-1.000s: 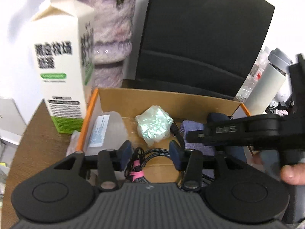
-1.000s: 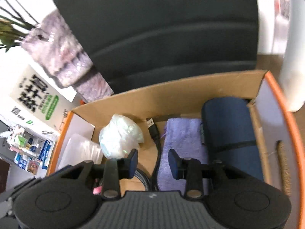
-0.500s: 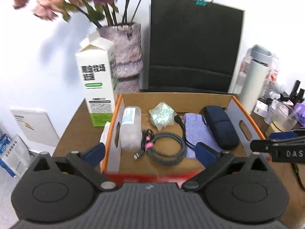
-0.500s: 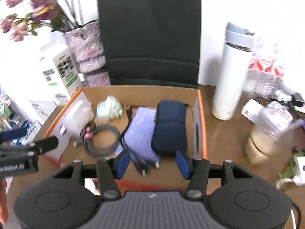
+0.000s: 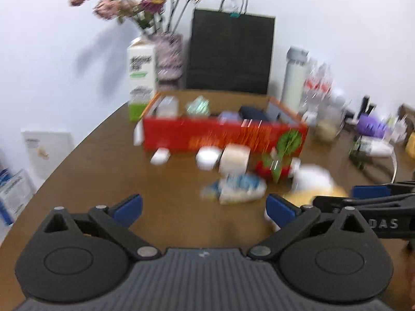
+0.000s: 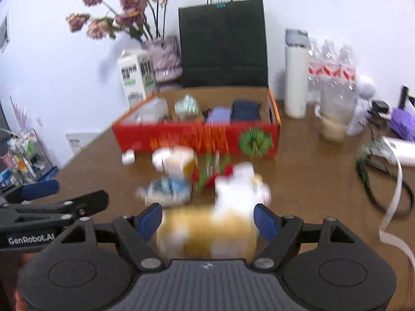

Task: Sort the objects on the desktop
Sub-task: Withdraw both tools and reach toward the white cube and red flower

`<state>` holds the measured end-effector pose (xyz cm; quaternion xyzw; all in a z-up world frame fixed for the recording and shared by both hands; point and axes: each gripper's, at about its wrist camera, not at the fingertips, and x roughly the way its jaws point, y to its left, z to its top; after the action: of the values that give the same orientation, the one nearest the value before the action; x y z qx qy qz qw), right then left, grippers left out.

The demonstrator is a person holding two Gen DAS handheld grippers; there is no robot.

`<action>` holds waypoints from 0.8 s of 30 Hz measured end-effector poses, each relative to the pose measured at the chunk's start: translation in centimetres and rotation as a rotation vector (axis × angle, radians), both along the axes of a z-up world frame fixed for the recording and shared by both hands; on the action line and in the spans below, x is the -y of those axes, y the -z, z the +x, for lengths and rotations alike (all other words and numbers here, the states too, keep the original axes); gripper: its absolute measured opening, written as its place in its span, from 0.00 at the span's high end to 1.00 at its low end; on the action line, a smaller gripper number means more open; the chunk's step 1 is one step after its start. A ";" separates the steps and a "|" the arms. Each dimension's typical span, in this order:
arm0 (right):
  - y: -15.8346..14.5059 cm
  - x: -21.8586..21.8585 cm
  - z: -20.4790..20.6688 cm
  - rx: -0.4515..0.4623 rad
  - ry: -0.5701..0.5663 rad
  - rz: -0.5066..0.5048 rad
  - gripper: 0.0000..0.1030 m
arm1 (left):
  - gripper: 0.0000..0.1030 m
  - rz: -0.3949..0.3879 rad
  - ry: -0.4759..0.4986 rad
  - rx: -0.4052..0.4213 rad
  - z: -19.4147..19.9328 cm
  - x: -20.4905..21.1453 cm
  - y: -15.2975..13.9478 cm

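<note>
On the brown worktop [image 6: 311, 194] the red box [image 6: 197, 138] already holds several things. In front of it lies a blurred yellow and white packet [image 6: 207, 230], between the wide-apart fingers of the right gripper [image 6: 207, 223]. It looks soft and light; I would take it across its middle. The left gripper [image 5: 203, 207] is also wide, holding nothing.

Motion blur smears both views. The loose items in front of the red box [image 5: 223, 138] are soft shapes: a blue and white packet [image 5: 236, 188], a pale roll [image 5: 234, 158] and a red and green thing [image 5: 275, 167] cannot be identified. The print on the box front is streaked and unreadable, as is the text on the milk carton [image 5: 141, 77]. In the right wrist view, a yellow and white object [image 6: 207, 230] lies between the right gripper's fingers [image 6: 265, 223], its lower part hidden behind the gripper body; contact cannot be judged. The table [image 6: 311, 181] is cut off at the frame edges.
</note>
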<state>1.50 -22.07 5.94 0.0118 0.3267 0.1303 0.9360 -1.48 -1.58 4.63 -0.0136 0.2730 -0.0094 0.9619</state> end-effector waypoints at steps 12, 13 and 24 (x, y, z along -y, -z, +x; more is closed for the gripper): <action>1.8 1.3 -6.0 0.024 0.015 -0.025 0.27 | 0.00 -0.064 0.019 -0.017 -3.1 -1.4 1.5; 1.3 1.4 -5.8 0.041 0.014 -0.014 0.27 | 0.00 -0.074 0.021 -0.011 -2.4 -1.5 1.2; -1.6 0.2 3.8 0.068 -0.005 -0.050 0.30 | 0.00 -0.078 0.134 0.049 8.7 -1.3 -0.9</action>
<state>5.29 -22.22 7.59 -0.0167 0.2980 0.1246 0.9463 7.26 -0.24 5.58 -0.0324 0.2491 -0.0848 0.9642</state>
